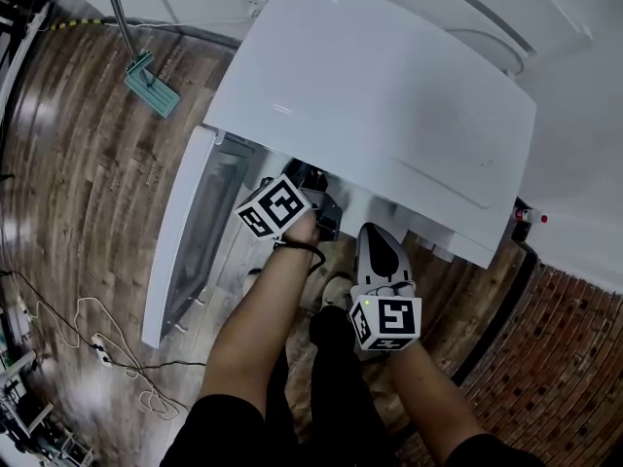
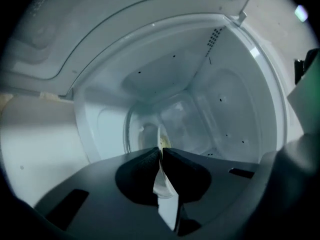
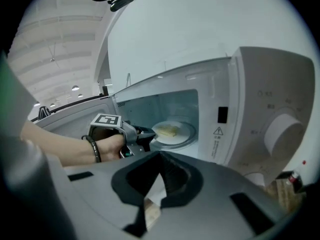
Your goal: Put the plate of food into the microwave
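So the white microwave (image 1: 389, 115) has its door (image 1: 185, 246) swung wide open, and the plate (image 3: 175, 135) is inside the cavity. The left gripper (image 2: 161, 153) is clamped on the plate's near rim, while the right gripper (image 3: 161, 154) hangs out front, jaws closed on nothing. There's a pale yellowish bit of food (image 3: 168, 130) on the plate.

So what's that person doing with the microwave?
A person is putting a plate of food into the microwave. The door is open. The left tongs are pinching the plate's rim, and the plate is already inside. I can't tell if it is set down yet. The right tongs are shut on nothing and sit outside, in front of the opening.
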`<state>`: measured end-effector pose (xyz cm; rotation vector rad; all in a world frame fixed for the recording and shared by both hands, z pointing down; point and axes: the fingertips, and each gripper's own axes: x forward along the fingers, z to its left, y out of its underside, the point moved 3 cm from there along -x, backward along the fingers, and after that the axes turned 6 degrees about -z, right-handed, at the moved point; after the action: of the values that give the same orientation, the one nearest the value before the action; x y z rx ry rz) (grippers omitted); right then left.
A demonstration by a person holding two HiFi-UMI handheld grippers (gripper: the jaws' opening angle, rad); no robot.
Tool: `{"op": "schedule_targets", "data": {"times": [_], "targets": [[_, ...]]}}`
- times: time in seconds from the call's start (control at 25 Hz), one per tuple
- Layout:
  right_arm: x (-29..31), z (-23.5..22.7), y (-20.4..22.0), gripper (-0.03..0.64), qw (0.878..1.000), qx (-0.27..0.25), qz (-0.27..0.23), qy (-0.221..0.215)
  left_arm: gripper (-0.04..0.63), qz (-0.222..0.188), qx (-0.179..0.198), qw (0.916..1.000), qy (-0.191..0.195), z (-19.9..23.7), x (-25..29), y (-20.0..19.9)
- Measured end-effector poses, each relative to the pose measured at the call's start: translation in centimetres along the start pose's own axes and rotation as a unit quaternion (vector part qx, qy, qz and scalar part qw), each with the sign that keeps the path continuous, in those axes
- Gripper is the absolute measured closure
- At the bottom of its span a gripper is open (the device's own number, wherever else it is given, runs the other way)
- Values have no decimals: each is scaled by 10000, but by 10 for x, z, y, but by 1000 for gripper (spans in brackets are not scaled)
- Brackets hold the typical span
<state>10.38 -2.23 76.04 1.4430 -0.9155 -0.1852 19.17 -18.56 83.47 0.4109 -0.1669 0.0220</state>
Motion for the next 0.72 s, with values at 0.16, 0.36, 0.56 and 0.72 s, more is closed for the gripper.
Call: {"op": "schedule_targets", "data": {"times": [0.16,0.36,0.56,0.72], "targets": [[-3,-5,1,606,10000,68,31,50,558,-35,643,9977,-206,-5,2,-4],[-1,-6,2,606,9999,59,40,71,446,82,1660,9853,-390,-7,1,-1],[6,-1,-1,606,9999,86,12,56,413,45,2739,9581,-831,-4,-8,-6],[9,3,-7,606,10000,35,-61,54,542,153,3388,9370,-842,-12,-24,-7]]}}
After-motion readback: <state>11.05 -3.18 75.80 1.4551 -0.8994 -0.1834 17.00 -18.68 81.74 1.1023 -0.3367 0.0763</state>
